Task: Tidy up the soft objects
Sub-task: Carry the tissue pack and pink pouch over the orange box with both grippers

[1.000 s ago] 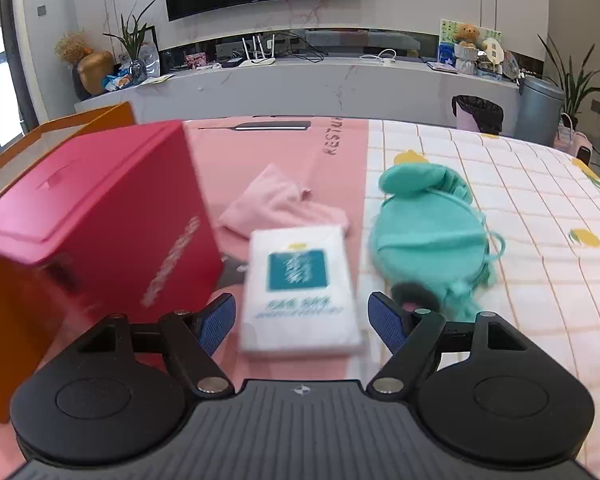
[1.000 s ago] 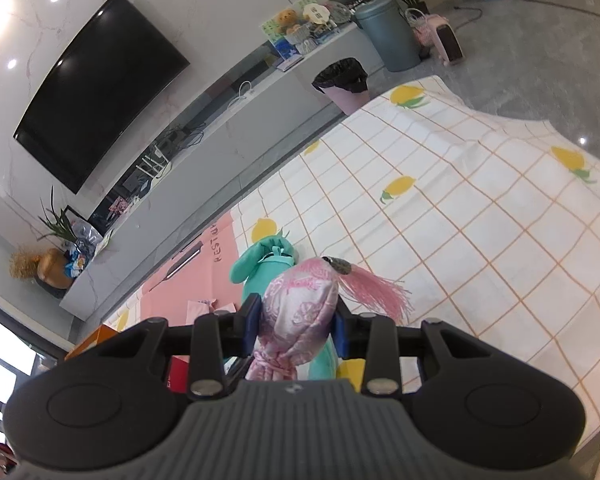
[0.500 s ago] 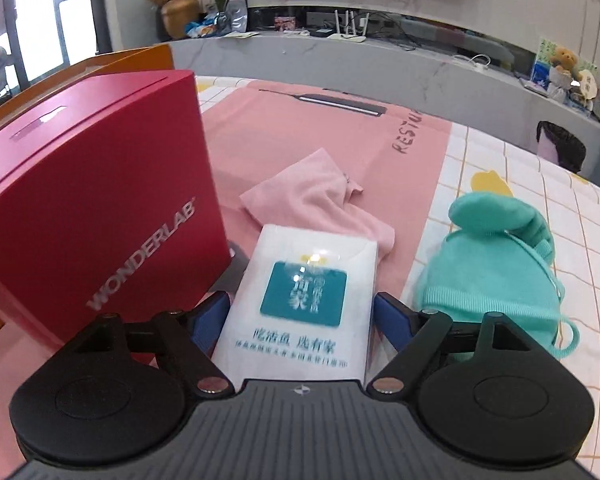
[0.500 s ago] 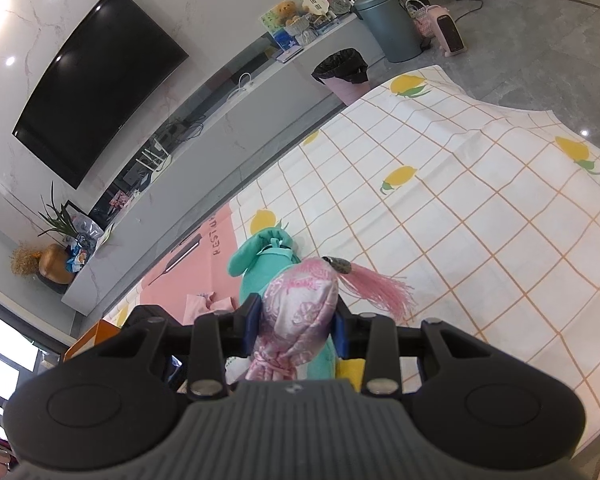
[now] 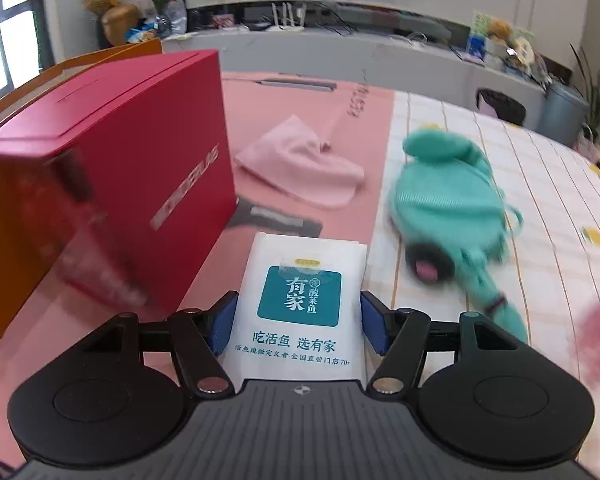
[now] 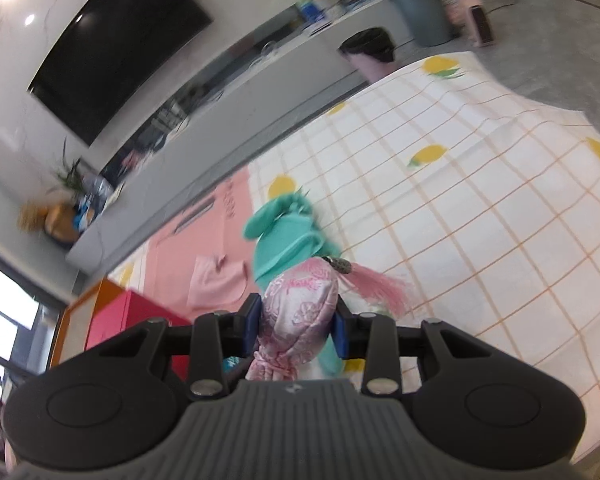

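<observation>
A white tissue pack (image 5: 300, 300) with a teal label sits between the blue pads of my left gripper (image 5: 299, 324). The jaws are closing, and both pads touch the pack's side edges. The pack stays sharp while the table behind it blurs. My right gripper (image 6: 296, 324) is shut on a pink patterned silk sachet (image 6: 300, 304) with a pink tassel (image 6: 376, 284), held above the table. A teal plush bag (image 5: 448, 196) lies on the lemon-print cloth, also visible past the sachet as the teal bag (image 6: 284, 236). A pink cloth (image 5: 300, 172) lies on the pink mat.
A red lidded box (image 5: 112, 168) stands close on the left, inside an orange box (image 5: 4, 216). A dark flat object (image 5: 276, 218) lies just beyond the pack. The checked lemon-print tablecloth (image 6: 480, 208) spreads to the right, and its edge drops off at the far right.
My left jaws have narrowed from standing wide of the tissue pack to touching its sides, and the pack now fills the gap. The right gripper's view has rolled slightly, with the sachet still gripped.
</observation>
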{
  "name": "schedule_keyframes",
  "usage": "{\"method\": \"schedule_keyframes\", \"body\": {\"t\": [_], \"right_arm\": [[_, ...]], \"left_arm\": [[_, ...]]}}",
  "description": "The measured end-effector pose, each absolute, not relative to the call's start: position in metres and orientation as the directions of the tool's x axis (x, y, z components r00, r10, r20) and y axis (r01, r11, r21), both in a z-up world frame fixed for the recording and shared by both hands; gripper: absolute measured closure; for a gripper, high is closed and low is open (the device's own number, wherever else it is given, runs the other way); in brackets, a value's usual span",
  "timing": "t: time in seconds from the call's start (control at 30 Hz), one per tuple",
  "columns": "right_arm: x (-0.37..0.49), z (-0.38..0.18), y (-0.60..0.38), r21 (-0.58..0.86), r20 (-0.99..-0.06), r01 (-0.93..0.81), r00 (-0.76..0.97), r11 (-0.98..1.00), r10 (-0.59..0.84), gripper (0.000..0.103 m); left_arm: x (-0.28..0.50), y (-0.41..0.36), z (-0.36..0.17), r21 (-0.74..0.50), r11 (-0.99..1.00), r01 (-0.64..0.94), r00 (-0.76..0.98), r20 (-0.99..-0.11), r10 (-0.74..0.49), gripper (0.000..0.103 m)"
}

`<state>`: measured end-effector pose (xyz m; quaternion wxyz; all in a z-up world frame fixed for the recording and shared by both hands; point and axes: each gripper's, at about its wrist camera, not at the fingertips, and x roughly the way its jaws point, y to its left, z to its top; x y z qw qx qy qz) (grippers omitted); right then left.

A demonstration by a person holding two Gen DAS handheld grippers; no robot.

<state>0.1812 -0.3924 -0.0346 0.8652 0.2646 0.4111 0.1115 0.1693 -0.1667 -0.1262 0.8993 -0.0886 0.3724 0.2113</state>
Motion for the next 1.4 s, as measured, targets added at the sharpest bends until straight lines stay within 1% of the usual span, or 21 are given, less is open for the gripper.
{"method": "schedule_keyframes", "body": {"t": [0.17, 0.3, 0.43, 0.57, 0.83, 0.93, 1.07, 1.17, 1.27, 1.4], "right_arm": [[0.179, -0.034, -0.383, 0.511, -0.672, -0.003, 0.622, 0.859, 0.402, 0.067], [0.181, -0.039, -0.381, 0.461, -0.713, 0.021, 0.603, 0.887, 0.357, 0.067], [0.182, -0.045, -0.369, 0.385, -0.759, 0.004, 0.57, 0.923, 0.314, 0.067], [0.18, -0.046, -0.353, 0.275, -0.794, -0.046, 0.552, 0.96, 0.253, 0.067], [0.176, -0.043, -0.336, 0.196, -0.809, -0.092, 0.548, 0.976, 0.214, 0.067], [0.174, -0.037, -0.33, 0.171, -0.802, -0.104, 0.563, 0.98, 0.2, 0.067], [0.17, -0.027, -0.324, 0.154, -0.784, -0.104, 0.592, 0.983, 0.186, 0.067], [0.164, -0.015, -0.316, 0.159, -0.757, -0.126, 0.621, 0.979, 0.202, 0.067], [0.156, 0.009, -0.307, 0.195, -0.698, -0.146, 0.673, 0.97, 0.242, 0.067], [0.148, 0.042, -0.286, 0.298, -0.596, -0.215, 0.719, 0.93, 0.357, 0.067]], "left_arm": [[0.147, -0.165, -0.123, 0.006, 0.919, -0.393, 0.62, -0.737, 0.27, 0.03], [0.132, -0.159, -0.12, 0.0, 0.926, -0.376, 0.615, -0.748, 0.25, 0.03], [0.117, -0.148, -0.113, -0.022, 0.931, -0.365, 0.613, -0.758, 0.222, 0.03], [0.101, -0.136, -0.1, -0.041, 0.932, -0.361, 0.629, -0.748, 0.21, 0.03], [0.072, -0.125, -0.08, -0.077, 0.951, -0.301, 0.667, -0.729, 0.152, 0.03], [0.065, -0.122, -0.071, -0.066, 0.957, -0.282, 0.68, -0.718, 0.151, 0.03], [0.057, -0.114, -0.058, -0.099, 0.962, -0.256, 0.699, -0.706, 0.114, 0.03], [0.051, -0.106, -0.046, -0.126, 0.962, -0.241, 0.718, -0.69, 0.089, 0.03], [0.046, -0.096, -0.03, -0.169, 0.963, -0.209, 0.744, -0.667, 0.044, 0.03], [0.037, -0.068, 0.002, -0.233, 0.956, -0.178, 0.794, -0.608, 0.0, 0.03]]}}
